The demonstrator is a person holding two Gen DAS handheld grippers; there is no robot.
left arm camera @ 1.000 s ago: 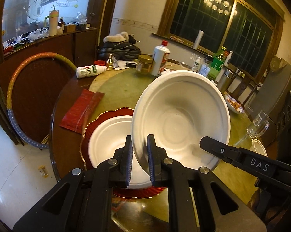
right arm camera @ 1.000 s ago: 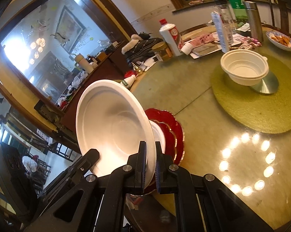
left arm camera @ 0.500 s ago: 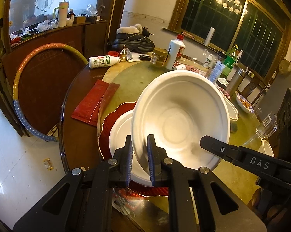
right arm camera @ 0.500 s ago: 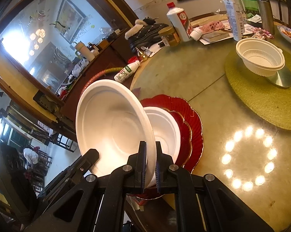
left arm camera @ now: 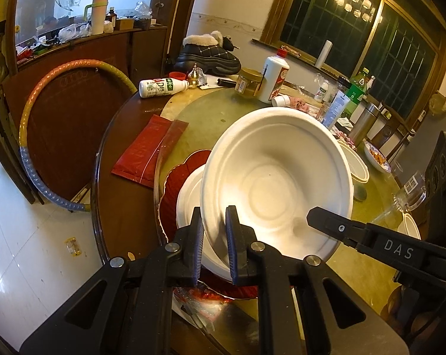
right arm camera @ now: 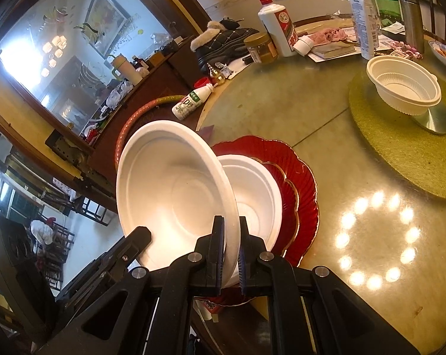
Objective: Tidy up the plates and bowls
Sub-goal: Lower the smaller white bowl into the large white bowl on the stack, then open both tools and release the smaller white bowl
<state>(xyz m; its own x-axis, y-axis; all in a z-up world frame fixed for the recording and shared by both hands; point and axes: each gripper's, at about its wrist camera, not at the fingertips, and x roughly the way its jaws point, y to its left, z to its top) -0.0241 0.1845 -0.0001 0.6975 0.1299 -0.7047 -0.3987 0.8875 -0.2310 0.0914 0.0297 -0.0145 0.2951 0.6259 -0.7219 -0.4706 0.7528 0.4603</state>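
A large white bowl (left arm camera: 279,189) (right arm camera: 172,189) is held tilted in the air by both grippers. My left gripper (left arm camera: 214,222) is shut on its near rim. My right gripper (right arm camera: 228,230) is shut on the opposite rim and shows in the left wrist view (left arm camera: 326,222). Just below and beyond it, a second white bowl (right arm camera: 252,195) (left arm camera: 188,198) sits on stacked red scalloped plates (right arm camera: 294,174) (left arm camera: 175,183) near the table's edge. A ribbed white plastic bowl (right arm camera: 406,85) stands on the green mat (right arm camera: 400,148).
The round table (right arm camera: 356,251) carries bottles (left arm camera: 274,77), a jar (left arm camera: 248,81), a lying milk bottle (left arm camera: 160,87), a red packet (left arm camera: 149,153), a glass (left arm camera: 409,189) and a food dish (left arm camera: 375,156). A hoop (left arm camera: 36,124) leans by the cabinet at the left.
Both grippers, still holding the large bowl, have pulled back and risen from the table. The red plates and the bowl on them show more fully past the held bowl.
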